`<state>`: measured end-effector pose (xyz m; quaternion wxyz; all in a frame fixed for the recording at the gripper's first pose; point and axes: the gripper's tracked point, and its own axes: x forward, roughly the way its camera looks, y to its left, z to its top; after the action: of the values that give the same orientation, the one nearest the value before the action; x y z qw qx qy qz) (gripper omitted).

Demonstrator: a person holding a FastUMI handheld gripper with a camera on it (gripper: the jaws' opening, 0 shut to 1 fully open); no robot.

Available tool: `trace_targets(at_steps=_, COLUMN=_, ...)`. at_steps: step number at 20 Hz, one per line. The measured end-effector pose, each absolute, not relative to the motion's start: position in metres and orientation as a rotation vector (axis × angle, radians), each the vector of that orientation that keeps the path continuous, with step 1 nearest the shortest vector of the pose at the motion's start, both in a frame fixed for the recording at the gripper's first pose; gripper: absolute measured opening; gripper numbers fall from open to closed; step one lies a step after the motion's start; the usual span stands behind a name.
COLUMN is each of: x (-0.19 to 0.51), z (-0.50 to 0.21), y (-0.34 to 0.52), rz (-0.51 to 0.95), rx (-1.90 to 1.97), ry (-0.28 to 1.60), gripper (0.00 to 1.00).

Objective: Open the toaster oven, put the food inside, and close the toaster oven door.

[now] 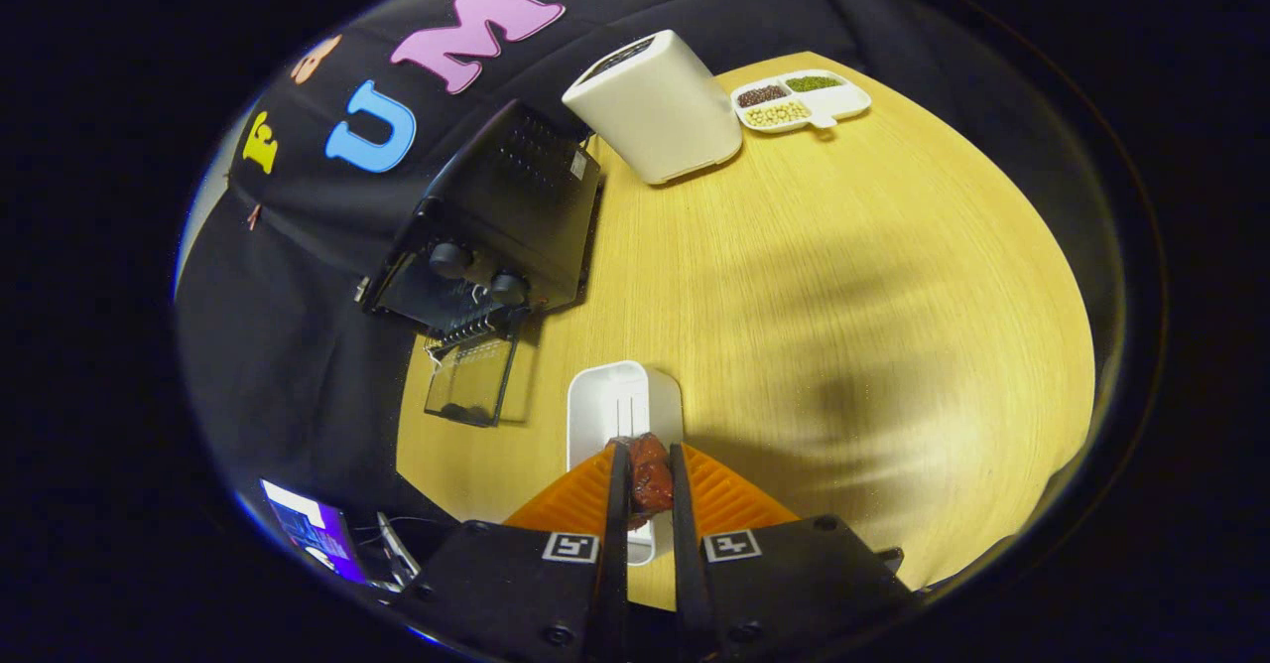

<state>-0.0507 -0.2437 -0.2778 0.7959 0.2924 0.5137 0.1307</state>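
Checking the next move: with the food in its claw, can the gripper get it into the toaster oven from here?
Probably yes: the toaster oven door hangs open and bare table lies between; the claw is shut on the food.

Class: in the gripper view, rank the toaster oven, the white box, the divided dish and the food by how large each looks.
1. toaster oven
2. white box
3. divided dish
4. food, pinched in the tool; being nearest the camera, it looks bigger than it is.

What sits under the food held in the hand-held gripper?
A white tray on the wooden table lies under the food. The hand-held gripper is shut on it, its fingers covering the tray's near end.
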Motion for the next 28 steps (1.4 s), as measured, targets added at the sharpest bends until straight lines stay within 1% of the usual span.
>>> trace_targets(at_steps=2, x=-0.050, z=-0.277, y=-0.244, rz=0.276, rx=0.665, ry=1.111, gripper=0.18)
trace_targets(at_steps=4, x=-0.050, z=-0.273, y=-0.246, rz=0.283, rx=0.662, ry=1.103, gripper=0.16)
trace_targets(at_steps=8, x=-0.044, z=-0.256, y=-0.246, rz=0.289, rx=0.680, ry=1.075, gripper=0.16)
trace_targets(at_steps=16, x=-0.038, z=-0.189, y=-0.225, rz=0.293, rx=0.676, ry=0.958, gripper=0.16)
trace_targets(at_steps=22, x=-0.050, z=-0.149, y=-0.171, rz=0.252, rx=0.749, ry=0.871, gripper=0.15)
trace_targets(at_steps=28, x=-0.073, z=-0.142, y=-0.091, rz=0.253, rx=0.788, ry=0.812, gripper=0.15)
